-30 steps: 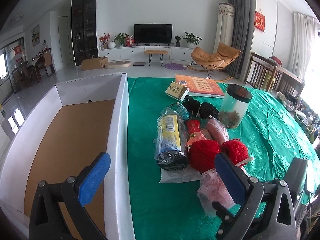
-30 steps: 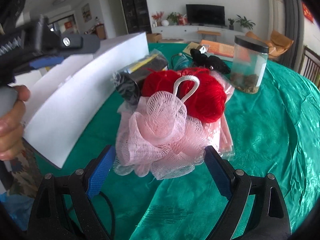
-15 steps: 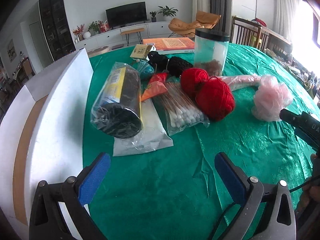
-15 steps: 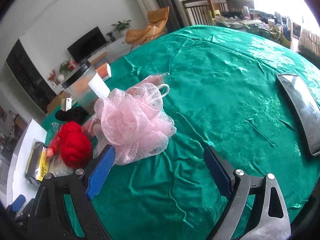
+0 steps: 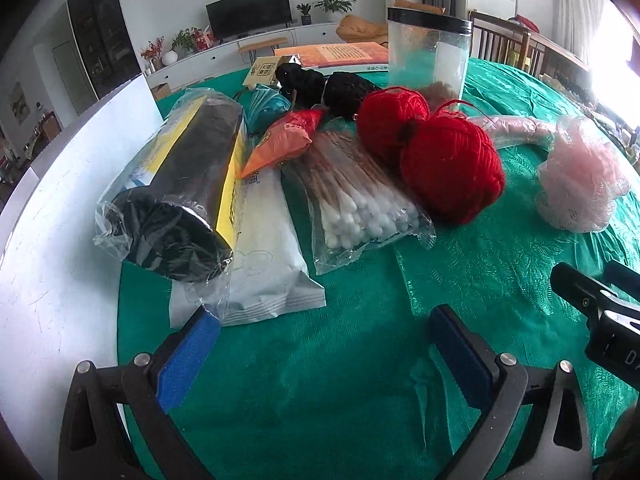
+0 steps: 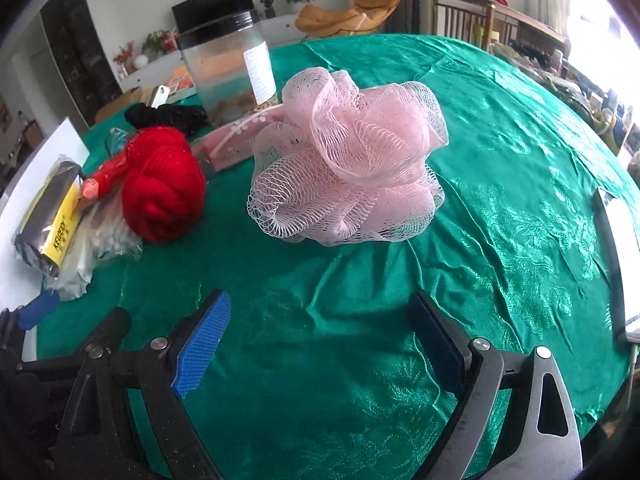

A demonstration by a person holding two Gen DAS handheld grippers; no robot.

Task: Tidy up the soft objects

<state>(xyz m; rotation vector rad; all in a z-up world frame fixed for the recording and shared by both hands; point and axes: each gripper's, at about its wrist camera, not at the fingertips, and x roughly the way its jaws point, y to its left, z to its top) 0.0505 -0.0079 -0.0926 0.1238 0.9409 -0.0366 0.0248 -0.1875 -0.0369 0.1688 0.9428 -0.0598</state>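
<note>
Pink mesh bath pouf [image 6: 348, 156] sits alone on the green satin tablecloth [image 6: 500, 160], red yarn balls [image 5: 440, 152] and a clear plastic jar [image 6: 228, 76] beside it; roundish, no clear axis. Left gripper [image 5: 324, 352] and right gripper [image 6: 320, 336] gape wide, empty.

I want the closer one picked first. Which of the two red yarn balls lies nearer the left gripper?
The front red yarn ball, beside the cotton swab bag; the other red yarn ball sits behind it, towards the jar.
</note>
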